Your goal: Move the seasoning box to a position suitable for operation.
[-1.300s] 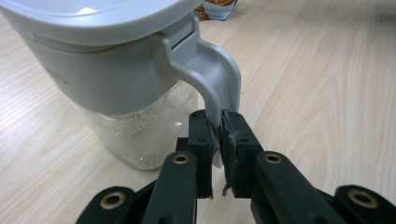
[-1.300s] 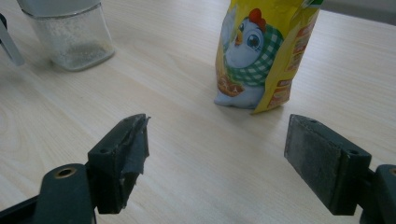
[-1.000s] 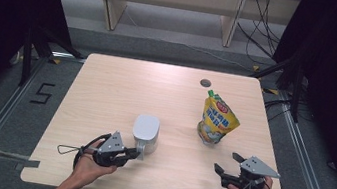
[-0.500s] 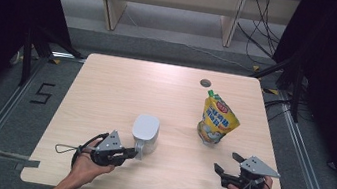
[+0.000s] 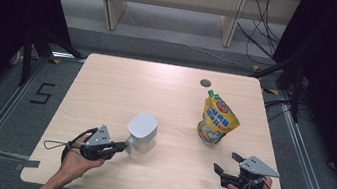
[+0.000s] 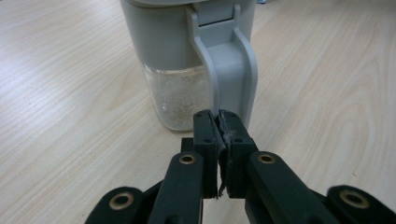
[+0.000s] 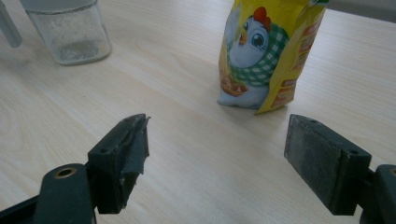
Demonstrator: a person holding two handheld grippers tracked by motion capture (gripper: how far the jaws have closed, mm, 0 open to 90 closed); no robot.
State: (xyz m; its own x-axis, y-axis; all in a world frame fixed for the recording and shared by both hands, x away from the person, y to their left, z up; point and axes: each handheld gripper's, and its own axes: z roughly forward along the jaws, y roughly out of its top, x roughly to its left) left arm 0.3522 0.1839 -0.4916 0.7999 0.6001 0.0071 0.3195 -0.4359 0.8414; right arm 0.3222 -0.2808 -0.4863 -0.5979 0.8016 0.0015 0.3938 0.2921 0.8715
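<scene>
Grey-handled jar (image 5: 143, 130) against left hand-held gripper (image 5: 124, 146)

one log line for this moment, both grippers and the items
left gripper: shut, at jar handle | right gripper: open, holding nothing | jar: upright | yellow pouch: standing

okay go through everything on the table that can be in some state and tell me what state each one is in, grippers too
Left gripper: jaws shut together, tips at the foot of the jar's handle; whether they pinch it cannot be told.
Right gripper: jaws wide open, nothing between them.
Jar: upright, grey lid closed, a little pale powder at the bottom.
Handle: hangs down the jar's side.
Yellow pouch: standing, leaning a bit, green cap on.
</scene>
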